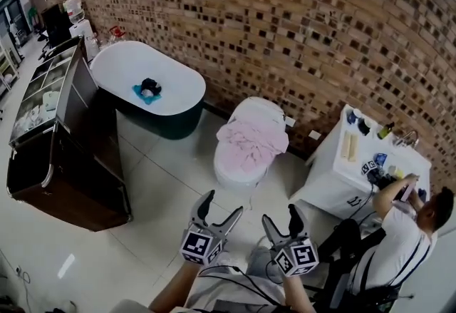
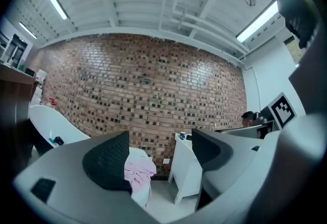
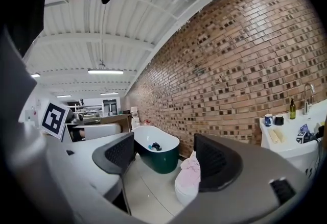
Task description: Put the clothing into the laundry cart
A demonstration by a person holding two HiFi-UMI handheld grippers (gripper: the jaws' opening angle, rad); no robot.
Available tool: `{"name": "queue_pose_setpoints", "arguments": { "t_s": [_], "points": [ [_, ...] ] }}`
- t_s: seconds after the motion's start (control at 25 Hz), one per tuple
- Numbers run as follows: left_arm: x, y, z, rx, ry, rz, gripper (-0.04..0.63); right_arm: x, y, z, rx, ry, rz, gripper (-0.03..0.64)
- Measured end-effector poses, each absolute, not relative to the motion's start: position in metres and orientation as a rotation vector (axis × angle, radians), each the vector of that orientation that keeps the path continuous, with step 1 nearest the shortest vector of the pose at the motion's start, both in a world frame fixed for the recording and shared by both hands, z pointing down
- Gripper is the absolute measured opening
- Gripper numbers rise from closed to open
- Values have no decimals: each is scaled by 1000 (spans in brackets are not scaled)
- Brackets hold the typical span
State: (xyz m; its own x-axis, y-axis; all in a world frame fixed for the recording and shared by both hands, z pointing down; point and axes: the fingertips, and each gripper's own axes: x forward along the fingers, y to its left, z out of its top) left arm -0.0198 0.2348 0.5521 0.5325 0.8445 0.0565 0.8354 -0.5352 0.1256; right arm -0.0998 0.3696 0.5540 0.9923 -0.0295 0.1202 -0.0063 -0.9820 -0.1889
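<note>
A pink garment [image 1: 251, 142] lies draped over the closed white toilet [image 1: 242, 169] by the brick wall; it also shows in the left gripper view [image 2: 138, 174] and the right gripper view [image 3: 191, 167]. A blue and black bundle of clothing [image 1: 148, 90] lies in the white bathtub [image 1: 114, 65], and the bundle [image 3: 155, 146] is small in the right gripper view. My left gripper [image 1: 221, 204] and right gripper [image 1: 281, 216] hover side by side over the floor in front of the toilet. Both point level at it, well short of it. Both stand open and empty.
A dark wooden unit [image 1: 68, 162] with trays on top stands at the left. A white vanity [image 1: 335, 183] with bottles and a tap stands at the right, and a person [image 1: 399, 233] in a white shirt bends over it. Pale tiled floor [image 1: 164, 190] lies between.
</note>
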Motion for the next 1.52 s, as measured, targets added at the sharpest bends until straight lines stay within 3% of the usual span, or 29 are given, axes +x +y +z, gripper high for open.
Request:
{"name": "queue_pose_setpoints", "arguments": {
  "t_s": [0.36, 0.68, 1.08, 1.52],
  "points": [
    [75, 301, 579, 2776, 1283, 228, 364, 8, 468, 578, -2922, 151, -170, 391],
    [156, 429, 560, 2811, 1231, 276, 364, 115, 542, 571, -2867, 438, -152, 391],
    [230, 474, 584, 2855, 1130, 385, 364, 186, 599, 625, -2829, 487, -363, 388],
    [307, 473, 651, 2777, 1308, 515, 364, 302, 582, 795, -2861, 695, -898, 413]
  ]
}}
